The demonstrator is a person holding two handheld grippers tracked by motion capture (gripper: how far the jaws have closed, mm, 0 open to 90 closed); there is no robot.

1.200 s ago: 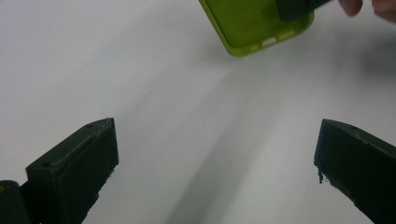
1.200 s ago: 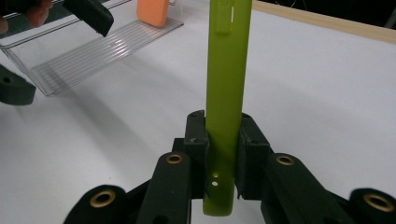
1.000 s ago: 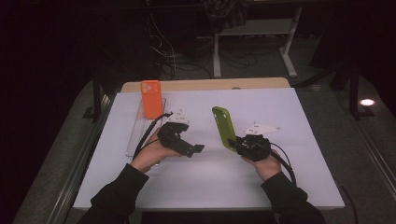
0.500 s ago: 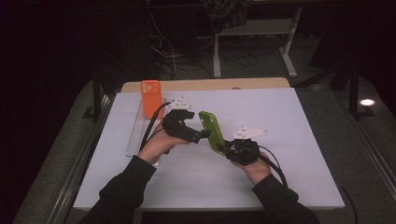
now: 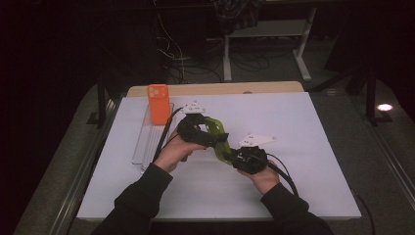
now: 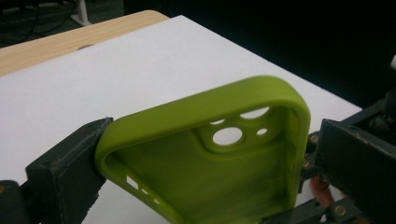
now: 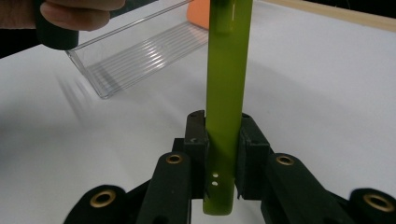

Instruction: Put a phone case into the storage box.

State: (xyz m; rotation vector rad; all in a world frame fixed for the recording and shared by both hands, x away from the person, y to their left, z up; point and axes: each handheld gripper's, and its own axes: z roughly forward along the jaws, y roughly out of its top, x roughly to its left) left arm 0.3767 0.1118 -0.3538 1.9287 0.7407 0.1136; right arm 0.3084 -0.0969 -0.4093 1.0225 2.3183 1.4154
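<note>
A lime-green phone case (image 5: pixel 219 140) is held above the white table between both hands. My right gripper (image 5: pixel 230 155) is shut on its lower end; in the right gripper view the pads (image 7: pixel 198 140) clamp the thin green edge (image 7: pixel 226 70). My left gripper (image 5: pixel 209 138) reaches in from the left. Its jaws straddle the case (image 6: pixel 187 186) across its width near the camera cut-out. The left pad (image 6: pixel 70 172) touches one corner, and a thin gap shows at the other pad, so that gripper (image 6: pixel 205 163) stands open around the case.
An orange phone case (image 5: pixel 158 103) stands upright at the far end of a clear plastic tray (image 5: pixel 146 144) on the left of the white mat (image 5: pixel 303 161). A wooden strip (image 5: pixel 220 89) runs along the far edge. A hand (image 7: pixel 79 14) shows beside the tray (image 7: pixel 140 51).
The two hands came together: the right gripper carried the green case leftward and tilted it down, and the left gripper moved right until its jaws straddled the case.
</note>
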